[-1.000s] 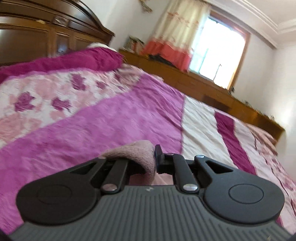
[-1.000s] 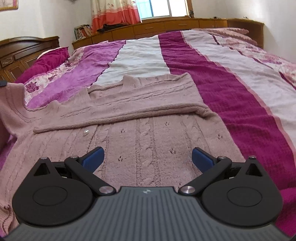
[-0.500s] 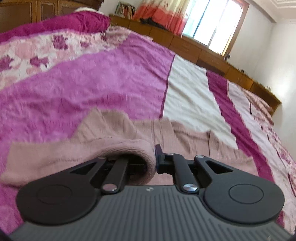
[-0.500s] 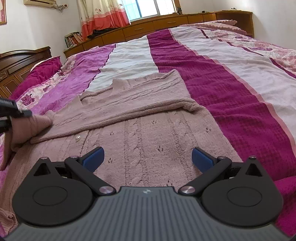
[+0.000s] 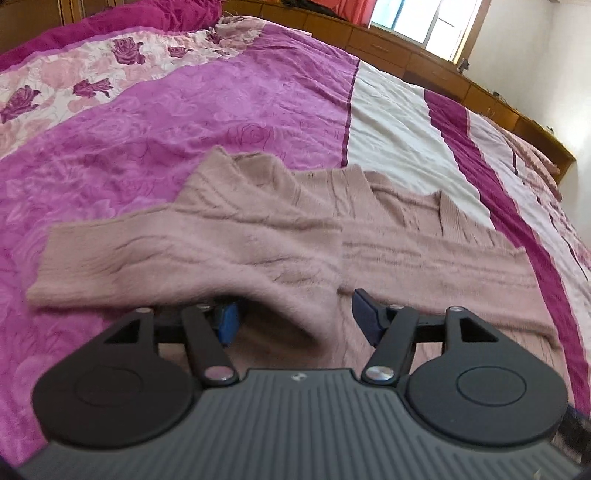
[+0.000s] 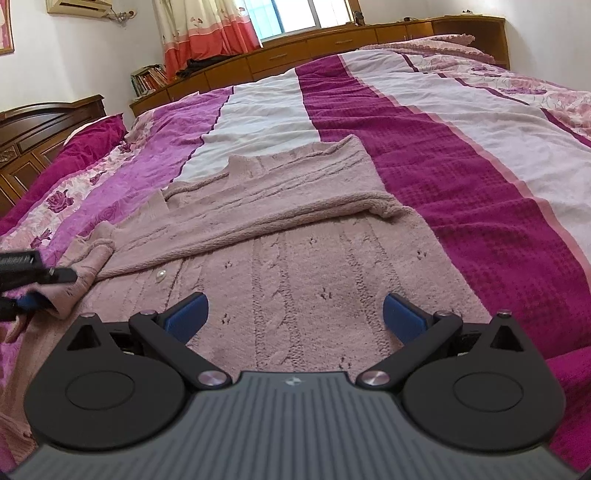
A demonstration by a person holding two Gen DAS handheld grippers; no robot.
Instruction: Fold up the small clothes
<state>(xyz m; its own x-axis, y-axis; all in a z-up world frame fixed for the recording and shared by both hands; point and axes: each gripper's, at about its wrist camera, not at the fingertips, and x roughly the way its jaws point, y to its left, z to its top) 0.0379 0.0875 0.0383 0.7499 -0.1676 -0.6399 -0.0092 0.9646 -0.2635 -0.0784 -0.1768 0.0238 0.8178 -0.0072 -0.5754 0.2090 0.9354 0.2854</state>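
Note:
A dusty-pink knitted sweater (image 6: 295, 258) lies flat on the striped bedspread (image 6: 461, 166), one sleeve folded across its chest. In the left wrist view the other sleeve (image 5: 155, 258) is laid over the sweater's body (image 5: 424, 258). Its folded edge sags between the blue pads of my left gripper (image 5: 295, 317), whose jaws are opening and no longer pinch the knit. That gripper also shows at the left edge of the right wrist view, as my left gripper (image 6: 44, 290) beside the sleeve's fold. My right gripper (image 6: 295, 317) hovers wide open over the sweater's lower body with nothing gripped.
The bedspread (image 5: 203, 110) runs in magenta, white and floral stripes. A dark wooden headboard (image 6: 40, 125) and a magenta pillow (image 6: 85, 144) stand at the left. A low wooden cabinet (image 6: 332, 48) runs under the window, with books (image 6: 147, 75) and a curtain (image 6: 210, 29).
My left gripper came down toward the bed with the sleeve and laid it across the sweater, then its jaws parted from shut. My right gripper stayed open and barely moved.

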